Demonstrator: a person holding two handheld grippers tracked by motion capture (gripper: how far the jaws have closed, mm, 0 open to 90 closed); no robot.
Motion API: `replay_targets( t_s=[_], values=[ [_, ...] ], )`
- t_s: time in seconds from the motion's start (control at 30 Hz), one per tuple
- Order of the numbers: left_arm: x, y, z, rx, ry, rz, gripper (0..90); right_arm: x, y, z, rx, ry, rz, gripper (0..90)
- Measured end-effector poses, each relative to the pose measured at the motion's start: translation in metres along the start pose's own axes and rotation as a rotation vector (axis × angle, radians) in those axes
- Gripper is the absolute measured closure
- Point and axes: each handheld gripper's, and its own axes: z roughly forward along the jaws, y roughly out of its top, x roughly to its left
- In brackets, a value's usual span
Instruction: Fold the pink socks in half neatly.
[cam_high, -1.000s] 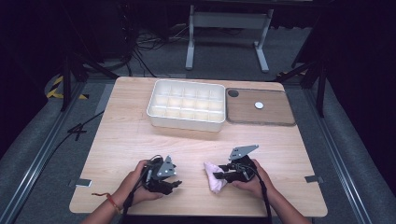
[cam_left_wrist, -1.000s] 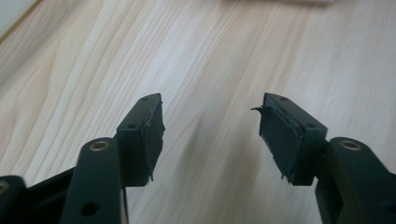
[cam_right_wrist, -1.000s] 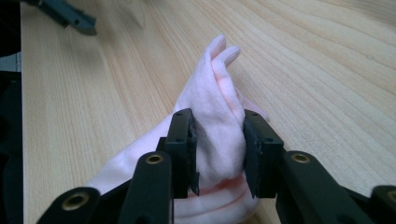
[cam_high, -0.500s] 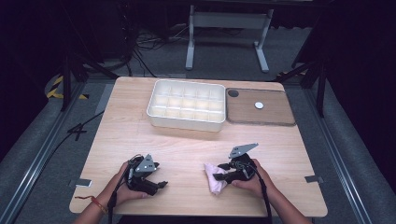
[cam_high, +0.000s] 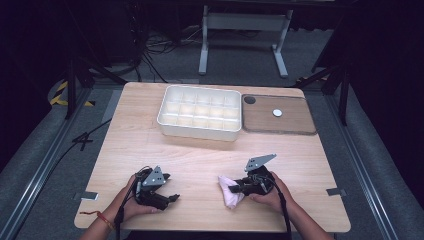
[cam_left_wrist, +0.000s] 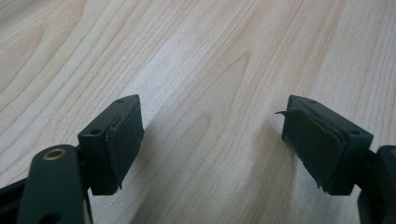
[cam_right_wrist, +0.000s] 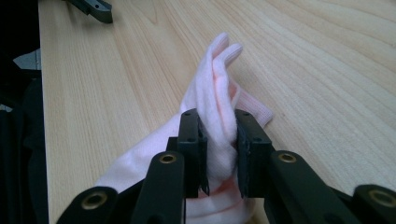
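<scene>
Since the earlier frame, the left gripper (cam_high: 170, 199) had withdrawn leftward from the pink cloth (cam_high: 229, 192), and it lay near the table's (cam_high: 200, 150) front edge with jaws wide apart, holding nothing. Right gripper (cam_right_wrist: 218, 154) was clamped on the cloth, which rested bunched on the wood, front centre.

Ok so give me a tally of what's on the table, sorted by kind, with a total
Pink cloth: 1, the pink cloth, pinched in the right gripper
White divided tray: 1, white tray
Brown board: 1, brown board
Small white disc: 1, white disc, lying on the board
Handheld grippers: 2, counting the left gripper, open
Total: 6
</scene>
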Motion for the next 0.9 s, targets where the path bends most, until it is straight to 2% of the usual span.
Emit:
replay_targets(
  t_s=[0.03, 0.17, 0.33, 0.43, 0.9],
  values=[
    [0.0, 0.0, 0.0, 0.0, 0.001, -0.001, 20.6, 0.003, 0.001, -0.001, 0.003, -0.021, -0.027, 76.0],
    [0.0, 0.0, 0.0, 0.0, 0.002, -0.004, 20.3, 0.007, 0.002, -0.003, 0.007, -0.037, -0.051, 76.3],
    [0.0, 0.001, 0.001, 0.001, 0.003, -0.002, 19.9, 0.008, 0.004, -0.01, -0.021, -0.055, -0.063, 76.7],
    [0.0, 0.001, 0.001, 0.002, 0.003, -0.003, 19.8, 0.008, 0.005, -0.018, -0.059, -0.085, -0.068, 76.8],
    [0.0, 0.001, 0.001, 0.0, 0.001, -0.006, 19.3, 0.009, 0.006, -0.03, -0.114, -0.154, -0.106, 76.7]
  ],
)
